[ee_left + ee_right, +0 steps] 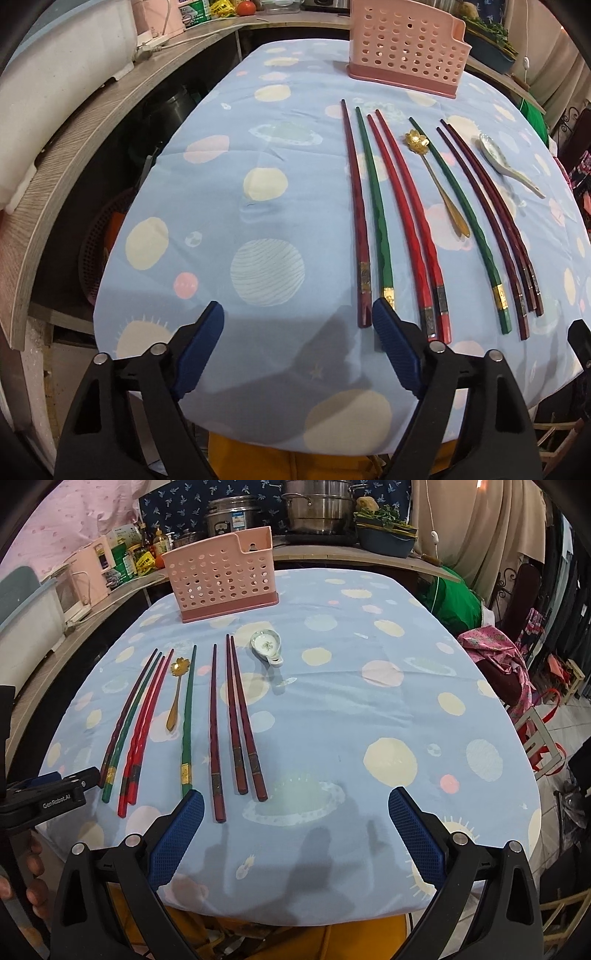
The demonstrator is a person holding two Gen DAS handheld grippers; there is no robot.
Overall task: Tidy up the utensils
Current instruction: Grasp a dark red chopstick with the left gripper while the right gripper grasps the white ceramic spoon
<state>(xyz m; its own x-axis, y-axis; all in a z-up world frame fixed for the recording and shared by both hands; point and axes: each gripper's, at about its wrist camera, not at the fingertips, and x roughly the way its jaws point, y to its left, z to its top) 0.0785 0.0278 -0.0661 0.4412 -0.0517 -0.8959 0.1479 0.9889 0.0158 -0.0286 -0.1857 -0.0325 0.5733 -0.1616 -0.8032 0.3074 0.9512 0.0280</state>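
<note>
Several chopsticks lie side by side on the blue tablecloth: dark red, green, a red pair, green, three dark red. A gold flower spoon lies between them; a white ceramic spoon lies to the right. A pink perforated holder stands at the far edge. My left gripper is open above the near edge, left of the chopstick ends. My right gripper is open, right of the dark red chopsticks. The holder, gold spoon and ceramic spoon show there too.
A wooden counter with appliances curves along the left. Steel pots and a planter stand behind the table. A chair with pink cloth is at the right. The left gripper's body shows in the right wrist view.
</note>
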